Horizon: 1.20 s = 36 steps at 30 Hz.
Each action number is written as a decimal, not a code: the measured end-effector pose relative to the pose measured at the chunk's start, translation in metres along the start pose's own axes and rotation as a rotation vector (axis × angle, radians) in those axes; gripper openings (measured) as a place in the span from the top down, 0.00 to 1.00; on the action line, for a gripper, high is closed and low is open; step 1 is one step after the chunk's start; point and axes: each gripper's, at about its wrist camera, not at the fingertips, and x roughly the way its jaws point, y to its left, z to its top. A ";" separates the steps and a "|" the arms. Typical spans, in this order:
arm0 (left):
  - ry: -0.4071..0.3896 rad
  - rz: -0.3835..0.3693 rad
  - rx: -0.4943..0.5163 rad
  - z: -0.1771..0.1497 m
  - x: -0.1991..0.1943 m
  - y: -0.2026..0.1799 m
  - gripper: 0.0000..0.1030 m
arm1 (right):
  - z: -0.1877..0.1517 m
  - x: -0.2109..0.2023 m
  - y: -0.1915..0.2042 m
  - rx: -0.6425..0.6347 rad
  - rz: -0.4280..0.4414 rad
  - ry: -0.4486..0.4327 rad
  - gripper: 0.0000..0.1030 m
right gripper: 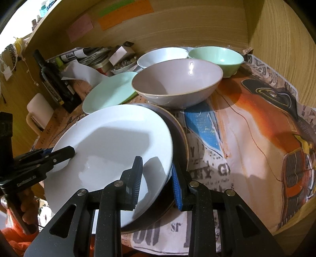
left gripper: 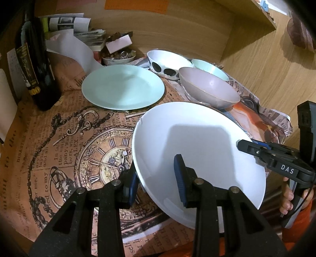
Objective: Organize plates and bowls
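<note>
**White plate going onto the dark plate**

Both grippers clamp the white plate (left gripper: 197, 150): the left gripper (left gripper: 158, 185) on its near-left rim, the right gripper (right gripper: 157, 183) on its right rim. It is glossy, plain and tilted over the dark plate (right gripper: 179, 134), perhaps already touching. Lower both sides evenly, centre it, then release.

Pale wooden walls (right gripper: 197, 29) enclose a corner nook — perhaps a shelf — with coloured paper notes (right gripper: 122, 15) stuck on the back, under warm light.

"DAS" — right tool (left gripper: 244, 147)
</note>
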 end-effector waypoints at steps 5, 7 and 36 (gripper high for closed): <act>0.004 -0.002 0.003 0.001 0.004 0.001 0.66 | 0.001 0.000 -0.001 -0.005 -0.002 0.002 0.75; 0.012 -0.008 0.001 0.001 0.007 0.002 0.65 | 0.002 -0.001 -0.001 -0.002 -0.004 0.001 0.75; -0.041 0.053 0.119 0.008 -0.001 -0.007 0.45 | 0.024 -0.034 0.012 -0.093 -0.090 -0.133 0.66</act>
